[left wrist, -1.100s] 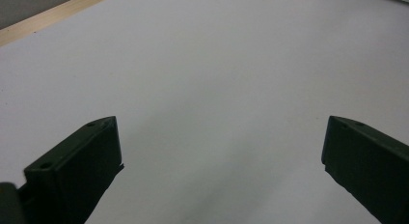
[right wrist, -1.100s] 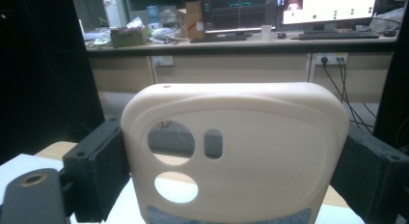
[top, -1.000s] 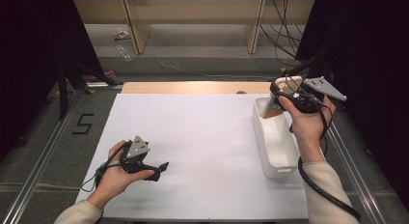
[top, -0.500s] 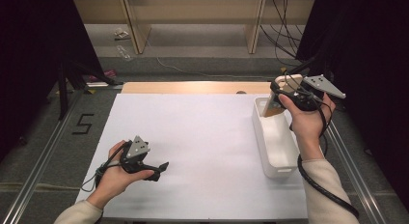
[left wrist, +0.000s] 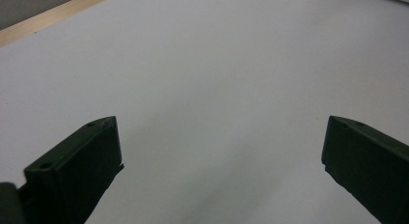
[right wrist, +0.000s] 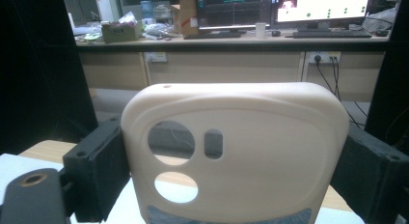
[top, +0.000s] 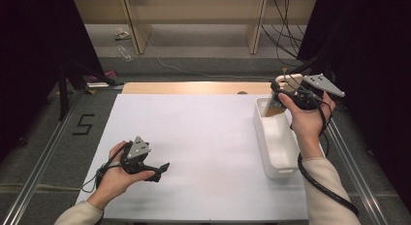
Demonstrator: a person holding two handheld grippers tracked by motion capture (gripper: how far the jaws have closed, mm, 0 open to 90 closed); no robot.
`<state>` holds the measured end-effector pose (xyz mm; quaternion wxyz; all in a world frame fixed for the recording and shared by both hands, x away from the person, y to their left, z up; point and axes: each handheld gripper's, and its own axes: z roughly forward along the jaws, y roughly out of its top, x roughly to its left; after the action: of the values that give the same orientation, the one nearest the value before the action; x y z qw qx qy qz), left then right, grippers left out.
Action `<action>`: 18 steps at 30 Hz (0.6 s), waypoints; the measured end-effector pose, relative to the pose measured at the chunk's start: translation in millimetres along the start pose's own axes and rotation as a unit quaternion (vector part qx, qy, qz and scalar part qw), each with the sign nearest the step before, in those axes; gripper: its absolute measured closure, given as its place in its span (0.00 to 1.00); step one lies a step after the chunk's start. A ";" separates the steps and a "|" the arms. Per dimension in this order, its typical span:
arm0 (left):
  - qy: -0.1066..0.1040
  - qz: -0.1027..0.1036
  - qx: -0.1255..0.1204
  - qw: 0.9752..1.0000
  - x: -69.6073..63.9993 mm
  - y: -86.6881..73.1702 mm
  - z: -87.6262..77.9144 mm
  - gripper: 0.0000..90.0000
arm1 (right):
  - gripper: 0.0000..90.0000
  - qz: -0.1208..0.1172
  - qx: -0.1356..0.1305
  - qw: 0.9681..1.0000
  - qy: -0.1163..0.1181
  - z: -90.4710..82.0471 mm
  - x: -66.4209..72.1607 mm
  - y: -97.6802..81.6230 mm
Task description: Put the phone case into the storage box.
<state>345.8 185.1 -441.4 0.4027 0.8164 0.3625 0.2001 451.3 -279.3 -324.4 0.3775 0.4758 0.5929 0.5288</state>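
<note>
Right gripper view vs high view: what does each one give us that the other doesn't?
Right gripper view adds: the cream phone case's three camera cutouts, both jaws of the right claw pressed on its sides, and a desk with monitors behind. High view adds: the white bin by the case, and the left claw at the near left of the white table. Shared: the case held upright in the right claw.

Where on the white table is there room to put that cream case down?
The white table is bare from the left tongs across to the white bin. The crowded spot is the bin's far end, where the right tongs hold the cream case.
</note>
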 end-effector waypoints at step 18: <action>0.000 -0.001 0.000 1.000 -0.3 0.0 0.1 0.00 | 0.13 -0.001 0.003 1.000 -0.004 6.6 -1.3 0.3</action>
<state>345.7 184.8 -441.5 0.4026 0.8160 0.3634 0.2000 458.0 -278.8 -325.2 0.3785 0.4786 0.5935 0.5247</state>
